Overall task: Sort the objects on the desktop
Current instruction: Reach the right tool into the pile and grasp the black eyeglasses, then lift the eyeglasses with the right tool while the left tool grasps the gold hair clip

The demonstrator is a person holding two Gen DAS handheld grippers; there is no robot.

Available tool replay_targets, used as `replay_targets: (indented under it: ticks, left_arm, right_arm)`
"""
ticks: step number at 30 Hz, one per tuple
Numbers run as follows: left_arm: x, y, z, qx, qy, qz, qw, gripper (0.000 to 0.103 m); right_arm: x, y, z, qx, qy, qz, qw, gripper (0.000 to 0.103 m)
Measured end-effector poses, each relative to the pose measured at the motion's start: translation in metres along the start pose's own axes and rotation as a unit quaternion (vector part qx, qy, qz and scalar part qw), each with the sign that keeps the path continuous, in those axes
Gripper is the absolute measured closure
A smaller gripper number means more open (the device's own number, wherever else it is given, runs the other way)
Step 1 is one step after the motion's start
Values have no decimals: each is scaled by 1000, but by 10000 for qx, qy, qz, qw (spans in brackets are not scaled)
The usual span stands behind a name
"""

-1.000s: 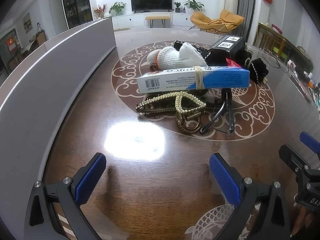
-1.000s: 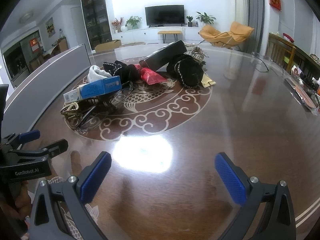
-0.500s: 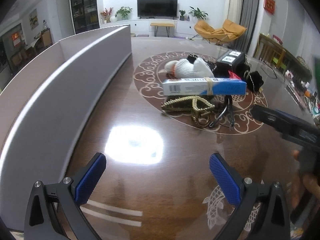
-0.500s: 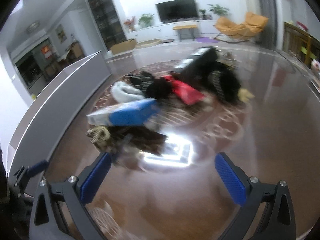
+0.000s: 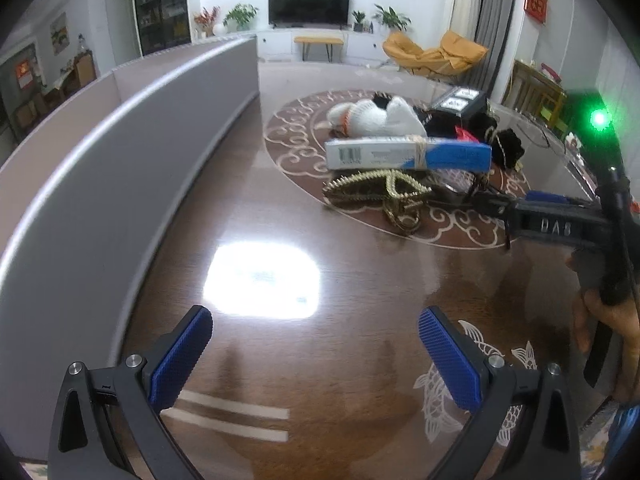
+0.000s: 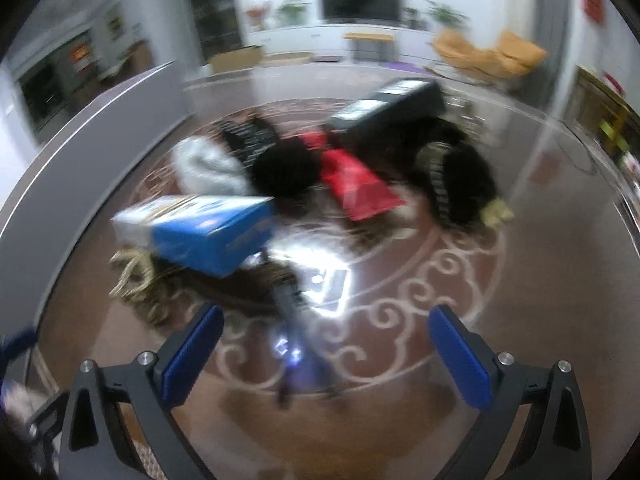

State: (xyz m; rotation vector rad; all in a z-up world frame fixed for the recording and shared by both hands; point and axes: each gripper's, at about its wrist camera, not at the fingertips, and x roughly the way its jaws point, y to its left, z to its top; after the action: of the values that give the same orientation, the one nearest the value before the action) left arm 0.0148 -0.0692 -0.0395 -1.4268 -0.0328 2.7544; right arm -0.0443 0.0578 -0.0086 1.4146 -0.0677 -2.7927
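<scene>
Nothing sorted yet, I'd say: whole pile sits heaped mid-table (image 5: 360,280), beside grey bin wall (image 5: 120,152); blue/white box (image 5: 408,154) on top, pearl clip (image 5: 376,188) and dark glasses (image 6: 296,320) beneath. Right gripper (image 6: 326,354) jaws wide, empty, w/ glasses between them; left gripper (image 5: 314,354) wide, empty, well back.

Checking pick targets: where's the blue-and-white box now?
Left wrist view, right of centre: the blue-and-white box lies on the pile, above the gold hair claw, in front of the white glove.

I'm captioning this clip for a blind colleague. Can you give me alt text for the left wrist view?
The open left gripper hovers empty over a glossy brown table; ahead lies a pile topped by a blue and white box, with a white glove behind it and a gold hair clip in front. The right gripper reaches in from the right.
</scene>
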Motion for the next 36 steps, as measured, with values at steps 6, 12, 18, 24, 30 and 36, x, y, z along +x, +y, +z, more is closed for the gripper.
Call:
replay_targets:
  ticks: [6,12,18,24,30,36]
  left_arm:
    - [4,-1,3,39,137,17,9999,0]
    - [14,0,12,5,295,-92,9995,0]
    - [26,0,23,-48,502,-240,9984,0]
    - [26,-5,20,99,550,-197,9982,0]
    - [25,-15,22,194,571,-209,9980,0]
    - [29,-25,22,488,586,-175,9969,0]
  right_arm:
    - [25,24,2,-504,177,119,9985,0]
    - [31,29,0,-732,42,195,9971,0]
    - [37,24,14,-943,331,311,9945,0]
    - [26,30,12,-942,58,340,9950,57]
    - [16,16,7,-755,4,428,9962,80]
    - [-18,-21,-38,-563,-99,325,9978,80]
